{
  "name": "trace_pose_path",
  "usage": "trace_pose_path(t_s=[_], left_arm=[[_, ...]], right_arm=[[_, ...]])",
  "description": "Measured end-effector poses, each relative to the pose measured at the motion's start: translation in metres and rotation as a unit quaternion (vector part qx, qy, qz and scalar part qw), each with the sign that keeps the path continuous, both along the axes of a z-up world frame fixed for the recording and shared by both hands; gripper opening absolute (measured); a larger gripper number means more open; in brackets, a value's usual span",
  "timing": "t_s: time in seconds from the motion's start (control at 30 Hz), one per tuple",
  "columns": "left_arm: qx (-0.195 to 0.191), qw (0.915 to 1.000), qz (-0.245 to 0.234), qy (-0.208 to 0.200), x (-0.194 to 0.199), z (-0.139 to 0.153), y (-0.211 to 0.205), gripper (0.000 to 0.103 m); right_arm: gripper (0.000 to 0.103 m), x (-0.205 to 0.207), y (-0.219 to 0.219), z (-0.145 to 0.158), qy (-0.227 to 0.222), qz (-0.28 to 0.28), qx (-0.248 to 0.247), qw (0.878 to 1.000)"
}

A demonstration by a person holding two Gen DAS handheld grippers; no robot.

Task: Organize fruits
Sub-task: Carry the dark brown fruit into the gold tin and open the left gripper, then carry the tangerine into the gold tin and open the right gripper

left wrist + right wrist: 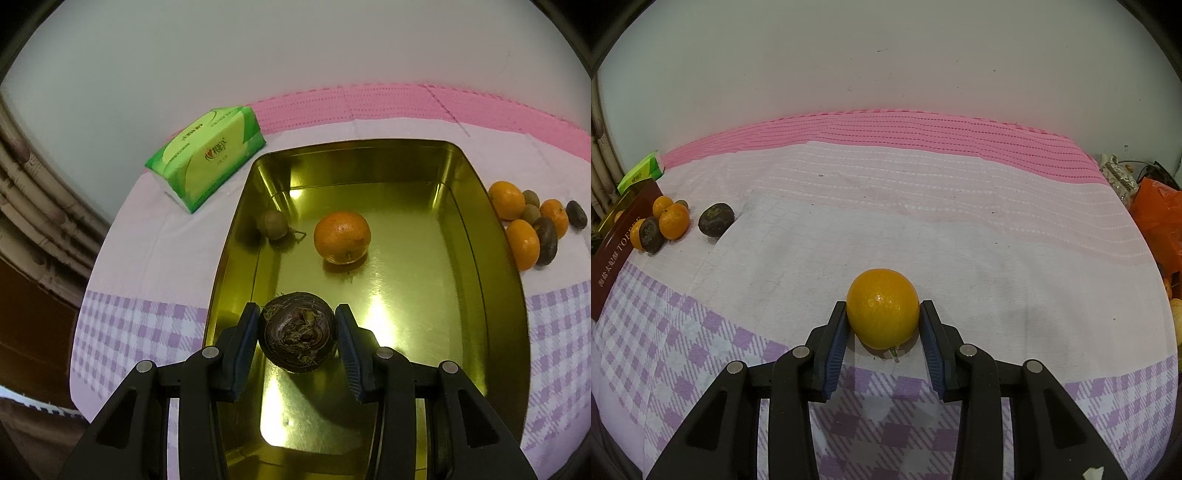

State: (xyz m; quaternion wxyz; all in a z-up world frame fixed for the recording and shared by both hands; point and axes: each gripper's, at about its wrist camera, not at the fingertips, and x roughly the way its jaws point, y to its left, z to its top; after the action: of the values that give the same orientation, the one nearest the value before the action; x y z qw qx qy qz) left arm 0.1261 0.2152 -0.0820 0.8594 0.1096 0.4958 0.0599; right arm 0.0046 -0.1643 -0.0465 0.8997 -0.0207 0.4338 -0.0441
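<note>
Over gold tin [476, 206], left tool [297, 321] tilts down, pinching dark fruit [297, 336].

We held a yellow-orange citrus [882, 308] clamped in the right gripper [882, 325] over the checked cloth [923, 221]; more fruit [674, 220] lay far left.

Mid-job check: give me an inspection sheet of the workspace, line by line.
Surface: pink and lilac checked cloth.
Job's things: gold tin holds an orange and a small brown fruit; loose fruit pile beside it.
Clutter: green tissue pack; orange bag at the edge.
Grippers: left gripper jaws clamp a dark fruit over the tin; right gripper jaws clamp a yellow-orange fruit.
Cables: nothing seen.
Surroundings: plain wall.
</note>
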Motion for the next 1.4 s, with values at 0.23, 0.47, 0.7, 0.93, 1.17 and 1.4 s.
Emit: trace_pose_path(t_s=[0.23, 0.47, 0.7, 0.93, 1.17, 1.4], left_arm=[[0.001, 1.0, 0.003, 0.006, 0.006, -0.006, 0.003, 0.043], [0.003, 0.9999, 0.008, 0.011, 0.009, -0.01, 0.007, 0.043], [0.006, 0.9998, 0.01, 0.018, 0.011, -0.011, 0.011, 0.043], [-0.022, 0.9993, 0.019, 0.021, 0.011, -0.008, 0.019, 0.044], [-0.06, 0.9978, 0.028, -0.002, 0.001, 0.017, 0.025, 0.053], [-0.117, 0.9895, 0.075, -0.038, -0.043, 0.054, 0.028, 0.065]], right_arm=[[0.035, 0.0, 0.0, 0.0, 0.0, 0.0, -0.001, 1.0], [0.035, 0.0, 0.0, 0.0, 0.0, 0.001, -0.001, 1.0], [0.036, 0.001, -0.001, 0.0, 0.0, 0.001, 0.0, 1.0], [0.036, 0.001, -0.001, -0.001, 0.0, 0.0, 0.0, 1.0], [0.037, 0.002, -0.001, -0.001, 0.0, 0.0, 0.001, 1.0], [0.037, 0.002, -0.001, -0.001, 0.0, 0.0, 0.0, 1.0]])
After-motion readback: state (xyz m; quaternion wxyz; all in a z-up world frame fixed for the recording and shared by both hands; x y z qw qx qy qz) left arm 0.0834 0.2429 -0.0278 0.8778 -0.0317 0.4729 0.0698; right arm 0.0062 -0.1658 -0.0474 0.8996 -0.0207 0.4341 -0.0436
